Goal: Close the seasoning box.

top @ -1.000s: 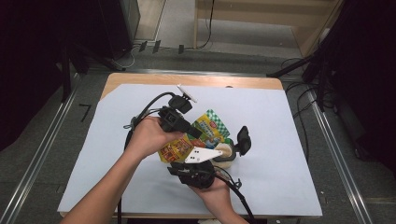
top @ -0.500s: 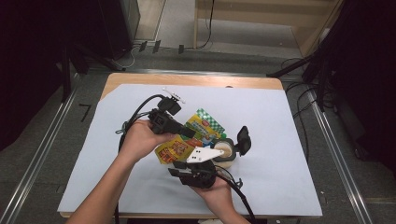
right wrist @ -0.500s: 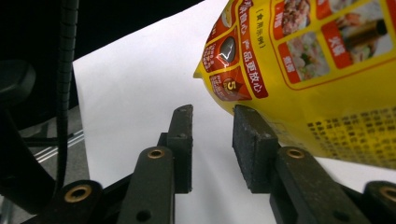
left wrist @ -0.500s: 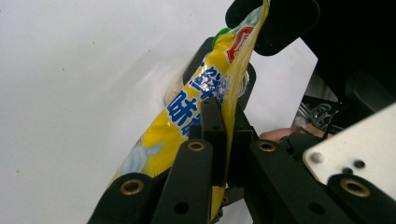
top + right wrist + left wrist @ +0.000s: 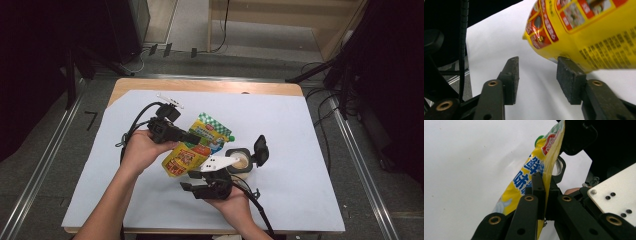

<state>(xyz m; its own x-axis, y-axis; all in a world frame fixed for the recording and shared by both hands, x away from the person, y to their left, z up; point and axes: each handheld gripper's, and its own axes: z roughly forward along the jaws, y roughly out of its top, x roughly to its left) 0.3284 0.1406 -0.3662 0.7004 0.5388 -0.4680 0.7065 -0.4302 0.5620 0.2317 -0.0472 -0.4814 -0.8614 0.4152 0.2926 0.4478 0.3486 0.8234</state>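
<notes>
Pouch held over the white sheet

The white sheet (image 5: 310,165) lay under both tools. The yellow pouch (image 5: 192,150) hung clamped in the left gripper (image 5: 543,192), pinched flat between its jaws. The right gripper (image 5: 537,80) stood parted, having just been opening, nothing between its pads, the pouch's corner just above one finger (image 5: 570,80).

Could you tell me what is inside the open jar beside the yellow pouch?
The open jar holds something tan, seen in the high view. Its hinged lid stands up; how deep the fill goes is hidden.
</notes>
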